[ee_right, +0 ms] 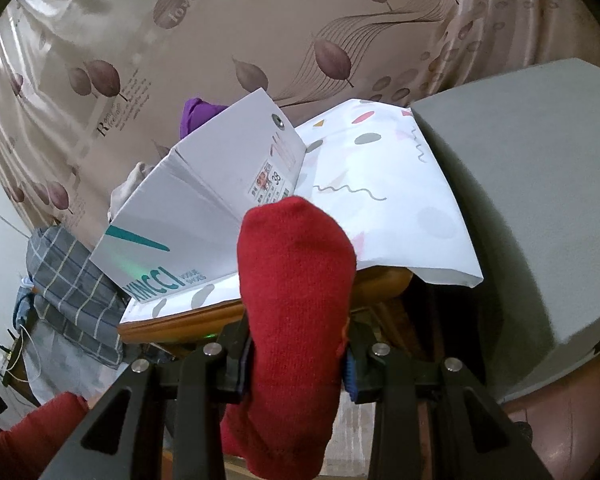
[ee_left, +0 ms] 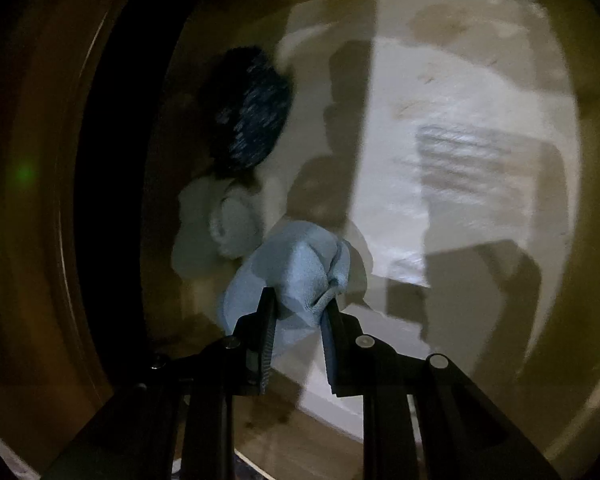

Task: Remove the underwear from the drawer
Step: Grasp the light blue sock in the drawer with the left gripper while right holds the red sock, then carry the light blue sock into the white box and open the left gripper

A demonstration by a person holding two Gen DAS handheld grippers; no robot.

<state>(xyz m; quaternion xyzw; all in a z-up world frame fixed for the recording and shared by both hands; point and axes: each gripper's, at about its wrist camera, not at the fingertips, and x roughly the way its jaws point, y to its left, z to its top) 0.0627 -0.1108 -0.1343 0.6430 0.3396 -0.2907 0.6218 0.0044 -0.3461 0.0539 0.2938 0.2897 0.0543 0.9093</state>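
Observation:
In the left wrist view I look down into a dim wooden drawer (ee_left: 112,208) lined with white paper. My left gripper (ee_left: 298,304) is shut on a light blue cloth item (ee_left: 296,272), pinched between both fingers. A pale rolled garment (ee_left: 224,232) lies just beyond it, and a dark blue speckled bundle (ee_left: 252,112) lies farther back. In the right wrist view my right gripper (ee_right: 296,356) is shut on a red sock (ee_right: 296,292), held up in front of a white shoebox (ee_right: 204,208).
The shoebox stands on a wooden table (ee_right: 188,320) with a patterned white cloth (ee_right: 380,192). A grey block (ee_right: 540,208) is at the right. Grey checked fabric (ee_right: 72,280) hangs at the left. A leaf-print curtain (ee_right: 260,20) is behind.

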